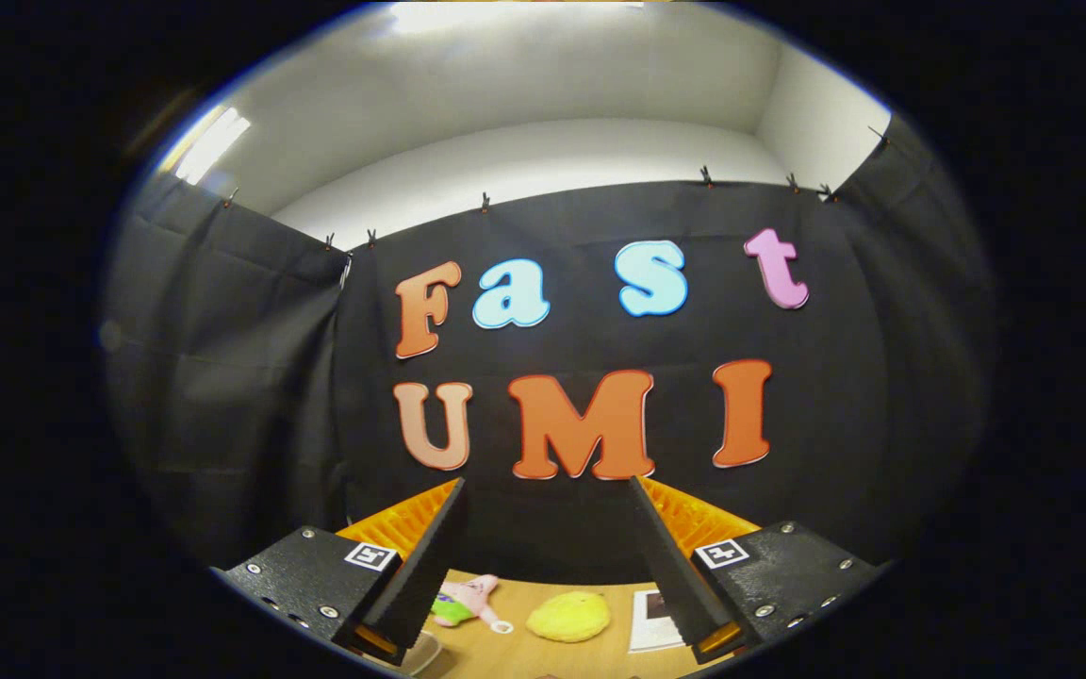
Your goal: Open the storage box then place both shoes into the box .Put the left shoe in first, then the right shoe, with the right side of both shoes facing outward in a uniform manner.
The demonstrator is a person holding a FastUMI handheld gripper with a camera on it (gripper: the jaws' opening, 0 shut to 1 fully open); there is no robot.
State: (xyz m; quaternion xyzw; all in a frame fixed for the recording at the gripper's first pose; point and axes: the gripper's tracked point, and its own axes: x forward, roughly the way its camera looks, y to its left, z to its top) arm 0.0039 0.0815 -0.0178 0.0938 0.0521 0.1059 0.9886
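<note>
Wood-toned tabletop (505, 651) shows low between the two fingers of the gripper (548, 556), which stand wide apart with nothing held. The gripper is raised and aimed at the black cloth wall (251, 377), so little of the table can be seen. On the visible strip lie a pink and green plush toy (463, 601), a yellow plush lump (568, 616) just beside it, and a flat printed card (656, 618) near the right finger. A pale rounded edge (422, 653) peeks out under the left finger; what it is cannot be made out.

Neither the storage box nor either shoe can be placed from here, so I cannot tell where they sit. The task looks to be at its very start, with the box yet to be opened. To do that well, the gripper should probably tilt down until the box comes between the fingers, which should stay spread until they are lined up on the lid's edge or handle.
</note>
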